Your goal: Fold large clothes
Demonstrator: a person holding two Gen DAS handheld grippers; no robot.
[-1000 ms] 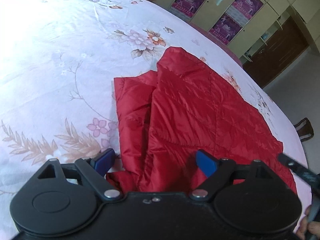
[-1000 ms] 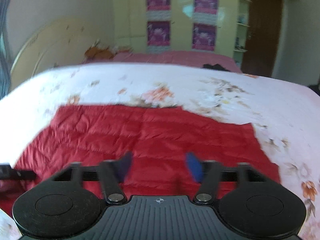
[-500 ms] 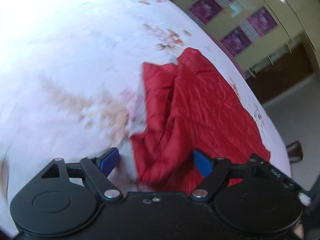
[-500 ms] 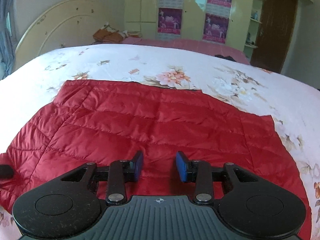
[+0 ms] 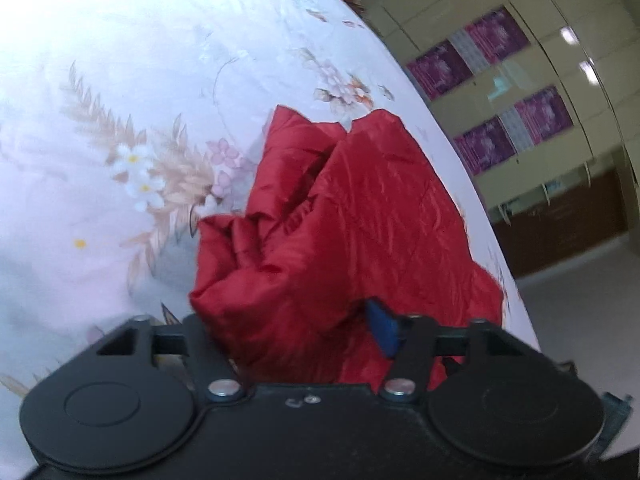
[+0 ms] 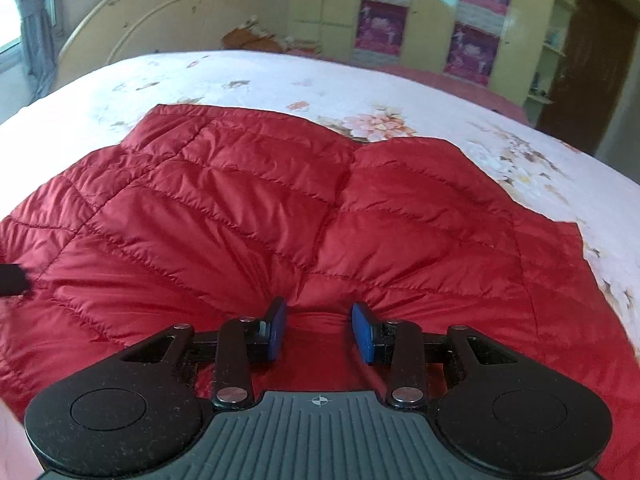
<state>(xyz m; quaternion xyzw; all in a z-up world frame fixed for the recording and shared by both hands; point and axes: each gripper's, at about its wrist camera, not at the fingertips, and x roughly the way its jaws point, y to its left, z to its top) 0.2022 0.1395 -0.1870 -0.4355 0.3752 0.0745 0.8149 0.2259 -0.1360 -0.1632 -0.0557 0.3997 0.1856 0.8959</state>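
A red quilted jacket (image 6: 280, 216) lies on the floral bed sheet (image 6: 520, 160). My right gripper (image 6: 319, 334) is shut on its near edge, and the cloth puckers toward the blue pads (image 6: 362, 336). In the left wrist view the jacket (image 5: 360, 216) is bunched and lifted. My left gripper (image 5: 296, 332) holds a thick fold of it between the jaws. Its right blue pad (image 5: 382, 330) shows, the left one is hidden under the cloth. The tip of the left gripper (image 6: 10, 280) shows at the left edge of the right wrist view.
The sheet (image 5: 120, 120) spreads wide to the left of the jacket. A yellow wardrobe with purple posters (image 6: 472, 52) and a dark door (image 6: 580, 64) stand beyond the bed. A cream headboard (image 6: 160, 16) is at the back left. The bed's edge drops to the floor (image 5: 580, 300) at the right.
My left gripper closed on the jacket's edge and lifted it, bunching the cloth. My right gripper narrowed onto the near edge and the jacket puckers toward it.
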